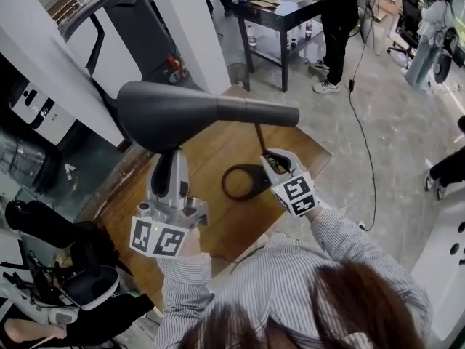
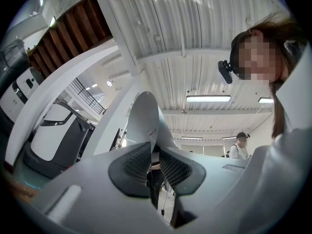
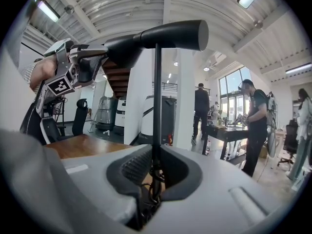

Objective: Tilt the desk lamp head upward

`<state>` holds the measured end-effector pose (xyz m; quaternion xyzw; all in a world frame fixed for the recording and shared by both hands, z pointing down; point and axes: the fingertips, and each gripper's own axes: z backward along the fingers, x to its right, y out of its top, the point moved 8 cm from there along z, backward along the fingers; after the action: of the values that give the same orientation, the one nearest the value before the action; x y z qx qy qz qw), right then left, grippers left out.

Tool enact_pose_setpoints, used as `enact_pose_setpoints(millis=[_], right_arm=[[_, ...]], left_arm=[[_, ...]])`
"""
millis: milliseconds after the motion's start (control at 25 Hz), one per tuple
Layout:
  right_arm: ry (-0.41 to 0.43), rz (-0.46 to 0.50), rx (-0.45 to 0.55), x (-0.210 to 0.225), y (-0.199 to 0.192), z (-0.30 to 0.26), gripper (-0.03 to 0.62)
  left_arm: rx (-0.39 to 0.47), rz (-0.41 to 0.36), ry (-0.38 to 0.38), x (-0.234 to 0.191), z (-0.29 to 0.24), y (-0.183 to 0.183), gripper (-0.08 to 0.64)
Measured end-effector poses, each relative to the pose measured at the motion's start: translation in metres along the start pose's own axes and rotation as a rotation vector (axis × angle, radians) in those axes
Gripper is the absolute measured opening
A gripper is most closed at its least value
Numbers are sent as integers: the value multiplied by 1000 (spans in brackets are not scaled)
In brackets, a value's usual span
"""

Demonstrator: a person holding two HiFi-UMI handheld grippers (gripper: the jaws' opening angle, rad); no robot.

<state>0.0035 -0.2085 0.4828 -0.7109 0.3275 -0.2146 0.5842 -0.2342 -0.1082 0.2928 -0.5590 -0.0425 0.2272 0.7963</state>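
The black desk lamp stands on a wooden table (image 1: 218, 227). Its wide head (image 1: 174, 111) hangs over the table's left part, and in the right gripper view the head (image 3: 163, 37) sits atop the thin stem (image 3: 157, 96). My left gripper (image 1: 168, 171) reaches up from below the head and is shut on the shade's rim (image 2: 145, 123), which fills the gap between the pads. My right gripper (image 1: 276, 164) is shut on the stem (image 1: 259, 138), just above the ring-shaped base (image 1: 243, 182). The left gripper (image 3: 85, 62) also shows at the head's left end.
A white pillar (image 1: 190, 27) rises behind the table. Farther back a black table (image 1: 280, 13) holds bottles, and people stand near it. A black cable (image 1: 363, 137) runs across the concrete floor. Equipment and a seated person crowd the left side (image 1: 51, 282).
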Motion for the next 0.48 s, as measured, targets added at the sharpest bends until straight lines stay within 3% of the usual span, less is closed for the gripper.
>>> enact_pose_setpoints(millis=[480], right_arm=[[-21, 18, 5, -6, 2, -4, 46]], left_arm=[[-12, -65, -39, 2, -12, 24, 37]])
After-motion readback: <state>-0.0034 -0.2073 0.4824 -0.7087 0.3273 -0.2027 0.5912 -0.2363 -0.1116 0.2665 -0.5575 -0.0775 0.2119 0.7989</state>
